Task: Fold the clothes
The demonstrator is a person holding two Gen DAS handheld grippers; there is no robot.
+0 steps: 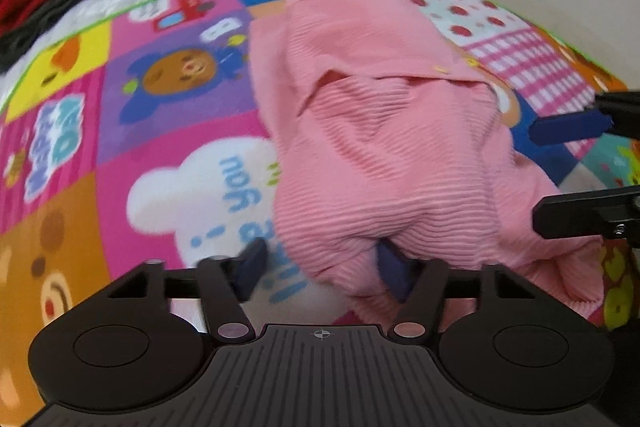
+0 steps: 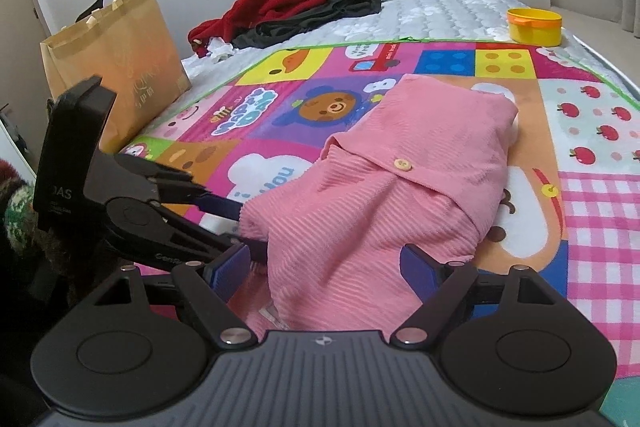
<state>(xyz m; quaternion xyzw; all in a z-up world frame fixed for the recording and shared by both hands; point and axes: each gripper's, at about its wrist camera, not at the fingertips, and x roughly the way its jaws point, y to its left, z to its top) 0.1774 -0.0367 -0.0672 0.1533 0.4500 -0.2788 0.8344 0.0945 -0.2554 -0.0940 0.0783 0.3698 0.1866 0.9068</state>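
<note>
The near hem of the pink ribbed garment (image 2: 384, 203), spread on the patterned play mat (image 2: 592, 211), lies between the widely parted, untouching pads of the right gripper (image 2: 332, 267). The left gripper (image 1: 320, 267) is half closed around the hem; contact cannot be confirmed. Both layers should be pinched before lifting. A paper bag (image 2: 120, 67), clothes pile (image 2: 288, 11) and yellow tub (image 2: 534, 25) are kept well clear.

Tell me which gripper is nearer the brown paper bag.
Left. The left gripper is at the edge of the pink garment on the side facing the paper bag; the right gripper straddles the garment's near end, farther from the bag.
</note>
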